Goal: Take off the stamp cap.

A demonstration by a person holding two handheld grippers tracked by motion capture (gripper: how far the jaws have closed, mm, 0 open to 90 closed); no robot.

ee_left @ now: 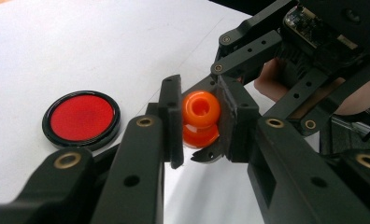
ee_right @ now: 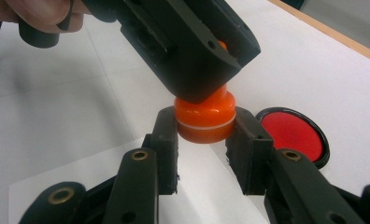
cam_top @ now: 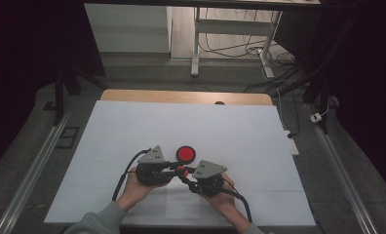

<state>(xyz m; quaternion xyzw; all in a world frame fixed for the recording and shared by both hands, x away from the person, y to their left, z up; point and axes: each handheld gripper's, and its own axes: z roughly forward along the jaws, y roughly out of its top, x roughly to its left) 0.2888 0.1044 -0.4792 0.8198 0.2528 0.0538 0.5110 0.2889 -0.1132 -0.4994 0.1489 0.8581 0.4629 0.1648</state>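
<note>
Standing upright above the white desk (cam_top: 132,126), the glossy orange plastic two-part knob (ee_right: 204,119) sits clenched between both tools: left tool (ee_left: 199,122) grasping its top, right tool (ee_right: 204,142) its base.

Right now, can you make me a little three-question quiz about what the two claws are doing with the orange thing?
1. True or false: both the left claw and the right claw are shut on the orange piece.
2. What lies on the white table just beyond the claws: A) a red disc with a black rim, B) a blue cup, C) a spoon?
3. In the left gripper view, what shows in the top of the orange piece?

Key: 1. True. 2. A. 3. A round hole.
</note>
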